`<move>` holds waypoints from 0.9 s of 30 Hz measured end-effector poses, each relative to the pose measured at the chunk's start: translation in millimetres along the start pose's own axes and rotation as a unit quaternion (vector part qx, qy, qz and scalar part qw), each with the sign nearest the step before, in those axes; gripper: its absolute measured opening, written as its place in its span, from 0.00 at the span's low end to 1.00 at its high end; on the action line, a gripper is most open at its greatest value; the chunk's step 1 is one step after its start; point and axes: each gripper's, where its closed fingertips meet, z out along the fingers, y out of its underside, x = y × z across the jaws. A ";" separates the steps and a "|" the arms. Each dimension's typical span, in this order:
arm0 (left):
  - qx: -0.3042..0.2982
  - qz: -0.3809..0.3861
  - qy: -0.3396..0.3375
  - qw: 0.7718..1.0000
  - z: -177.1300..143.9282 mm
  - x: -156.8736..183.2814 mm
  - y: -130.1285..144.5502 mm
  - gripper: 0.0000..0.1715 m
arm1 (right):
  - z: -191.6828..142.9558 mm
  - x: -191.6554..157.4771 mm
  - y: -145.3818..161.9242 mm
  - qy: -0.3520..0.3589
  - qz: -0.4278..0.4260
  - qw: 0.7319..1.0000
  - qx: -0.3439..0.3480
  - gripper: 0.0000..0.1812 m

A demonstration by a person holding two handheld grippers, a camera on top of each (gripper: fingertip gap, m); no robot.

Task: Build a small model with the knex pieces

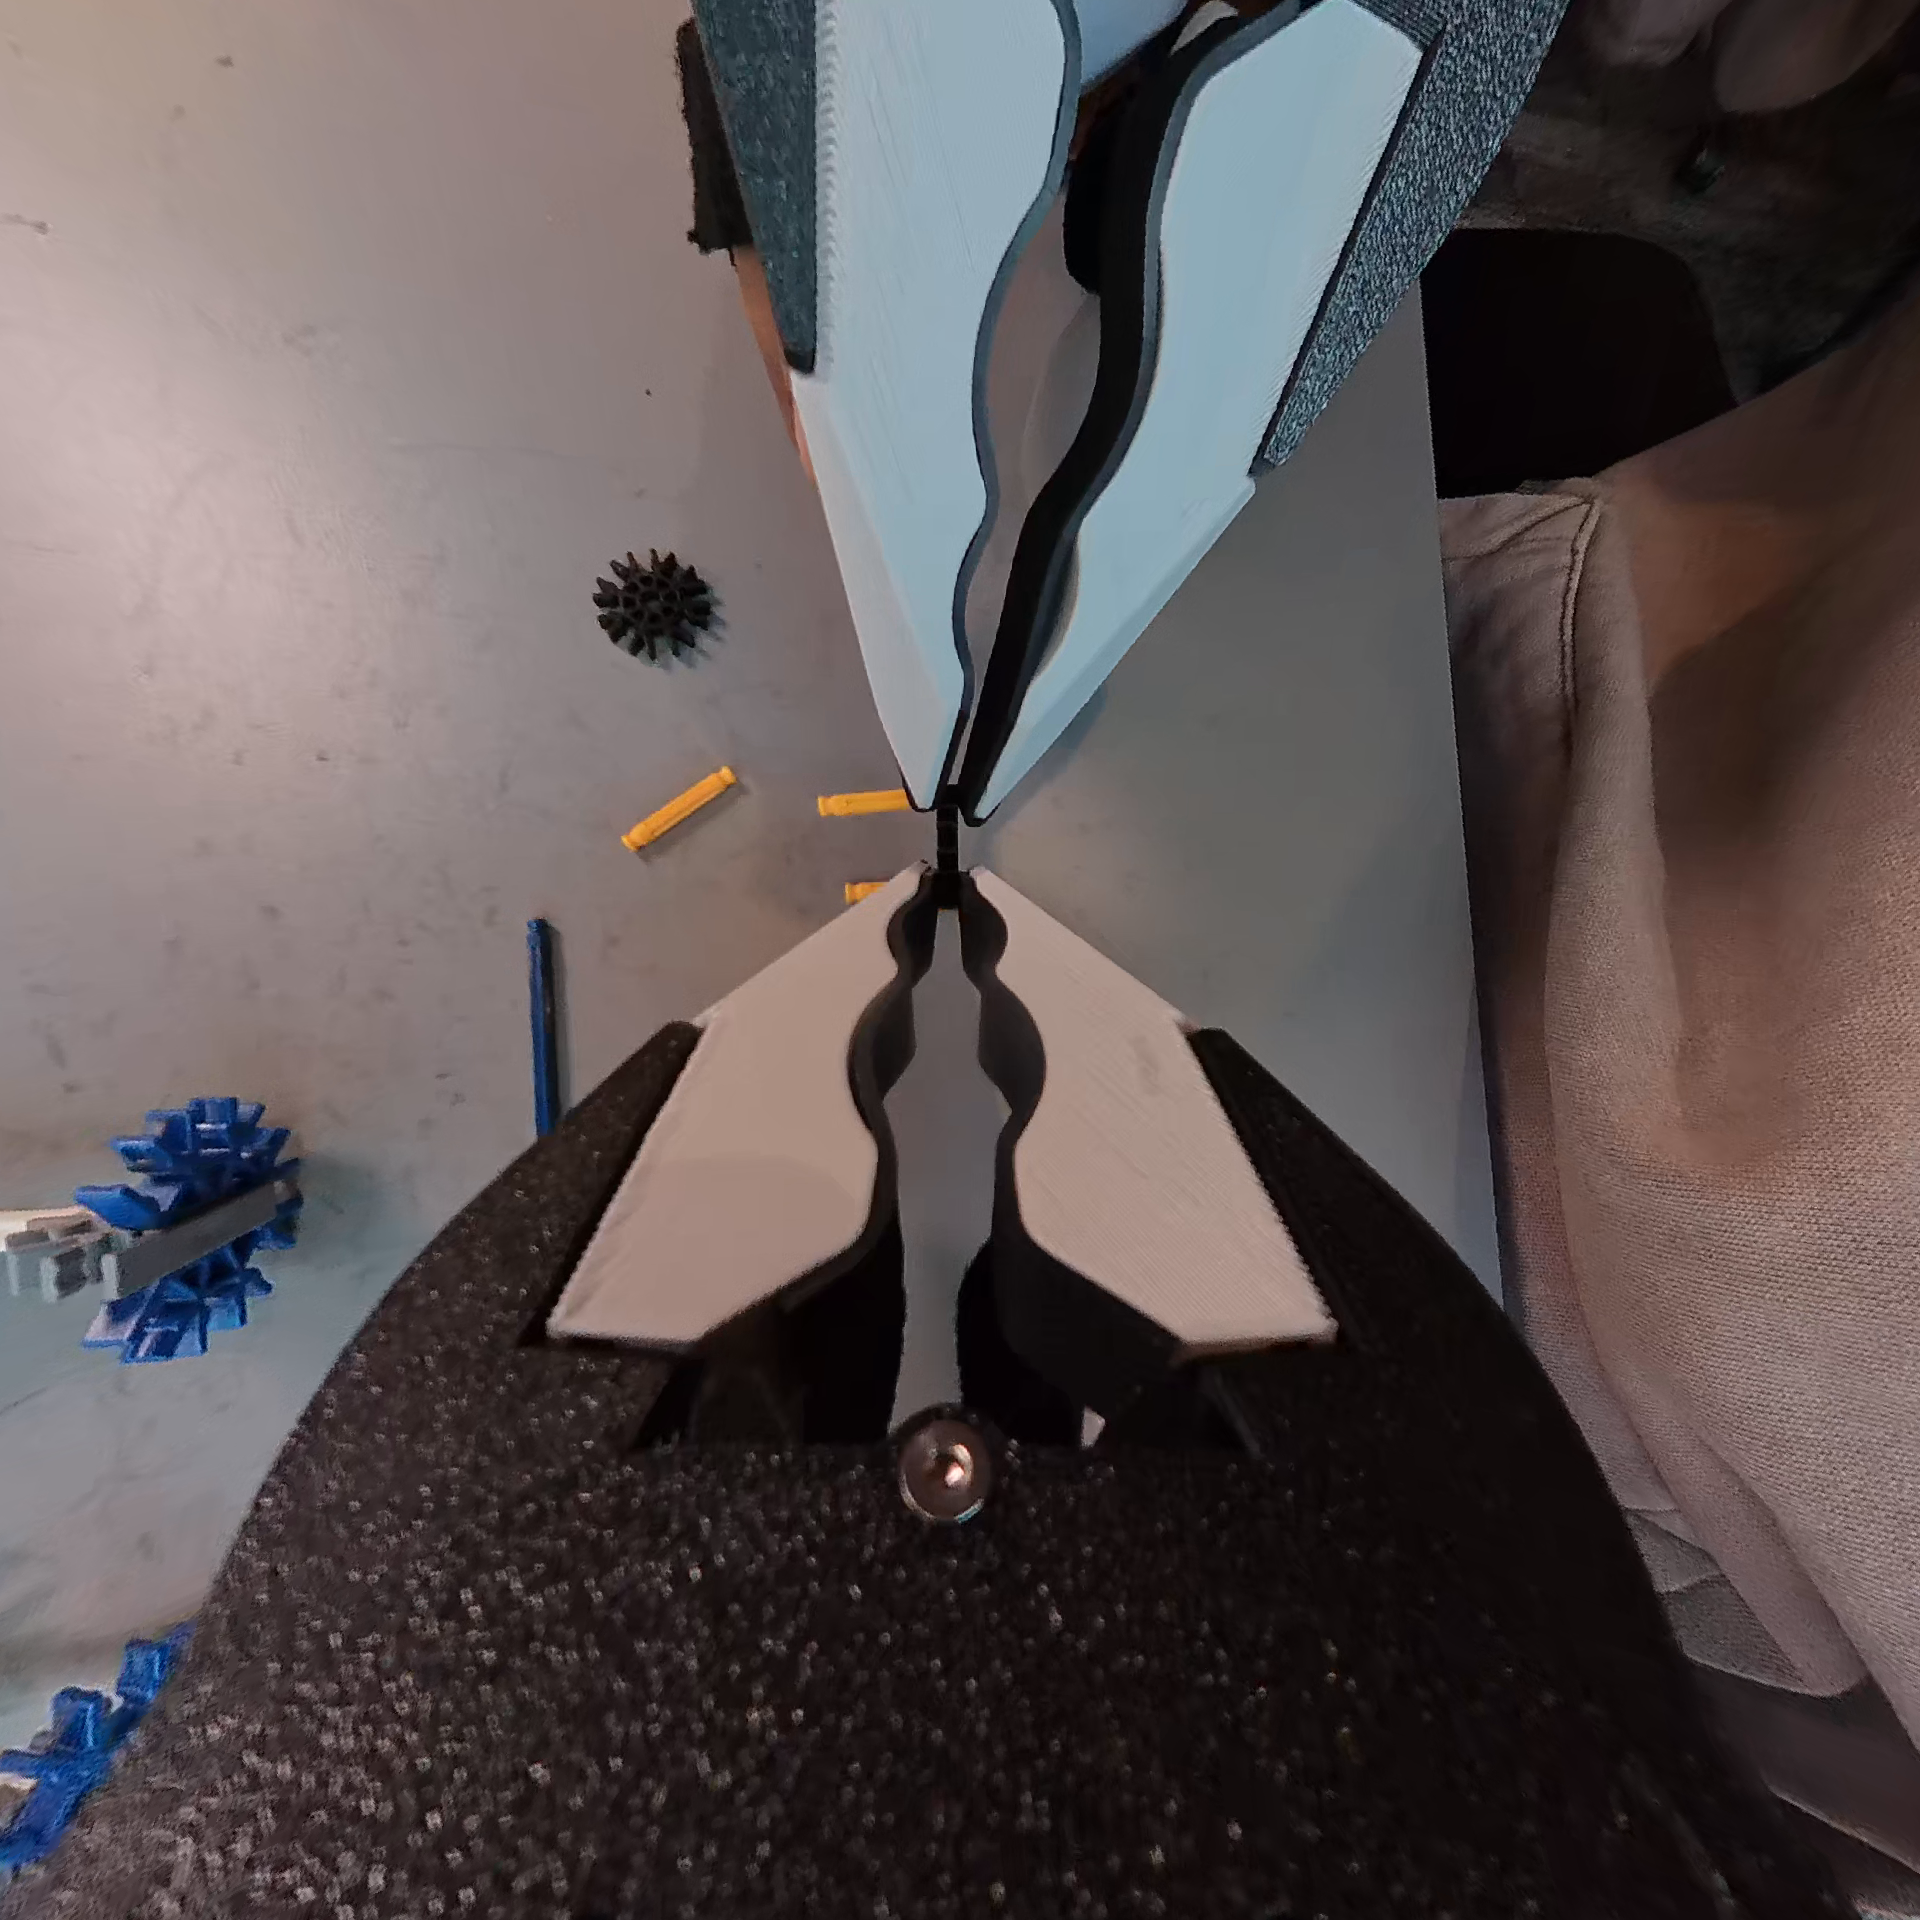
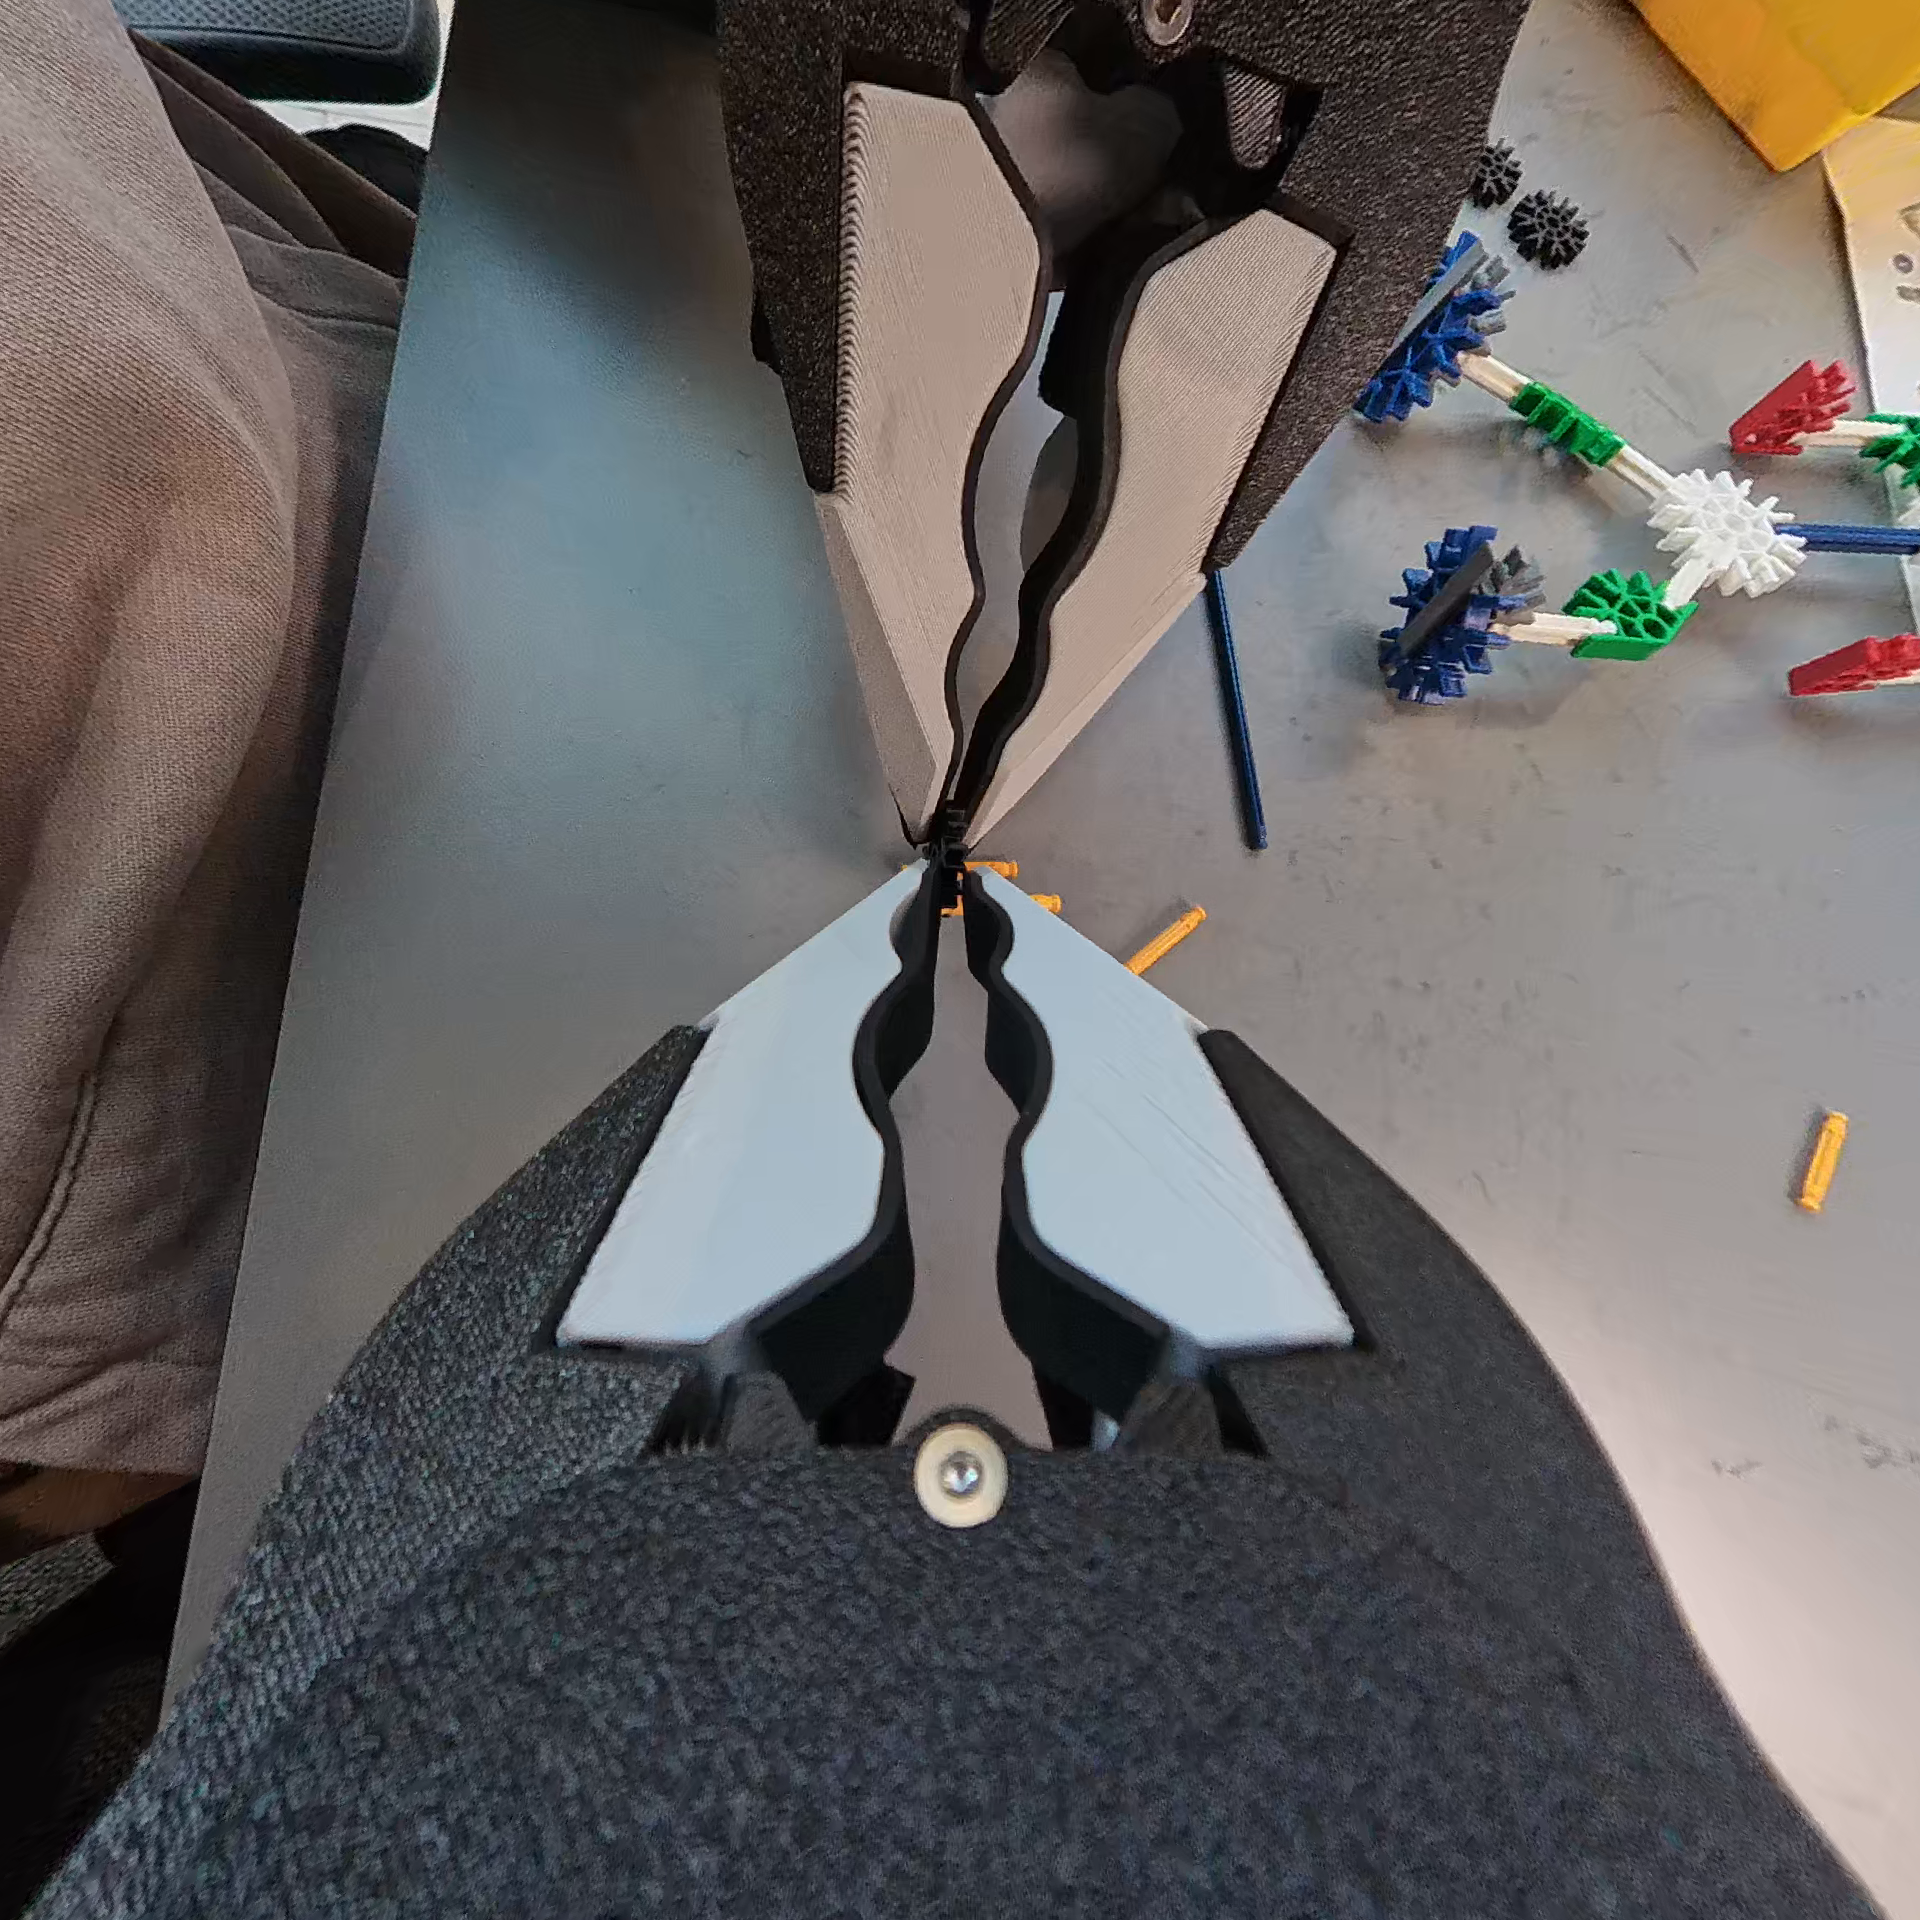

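My left gripper (image 1: 948,885), with grey fingers, and my right gripper (image 2: 951,885), with light blue fingers, meet tip to tip above the grey table (image 1: 312,416). Both are shut on a small black piece (image 1: 948,847), each pinching one end. The piece is thin and seen edge-on; it also shows in the right wrist view (image 2: 951,847). The right gripper (image 1: 951,810) comes in from the top of the left wrist view. The left gripper (image 2: 951,826) comes in from the top of the right wrist view. Short yellow rods (image 1: 681,808) lie on the table just below the tips.
A black snowflake connector (image 1: 655,606), a blue rod (image 1: 540,1023) and a blue connector with a grey rod (image 1: 187,1226) lie nearby. A built frame with a white hub (image 2: 1720,532), a yellow box (image 2: 1787,62) and a loose yellow rod (image 2: 1821,1161) are farther off. A person's beige clothing (image 2: 156,623) is beyond the table edge. The tips of both grippers are at nearly the same place.
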 end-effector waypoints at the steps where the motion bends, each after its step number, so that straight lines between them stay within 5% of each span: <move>1: -0.001 0.001 -0.002 1.000 0.0 -0.2 0.8 0.01 | 0.8 0.2 -0.1 0.000 -0.001 1.000 0.000 0.01; 27: -0.014 0.006 -0.013 1.000 3.8 1.0 6.6 0.01 | 6.4 -3.2 3.7 0.003 -0.017 1.000 -0.012 0.01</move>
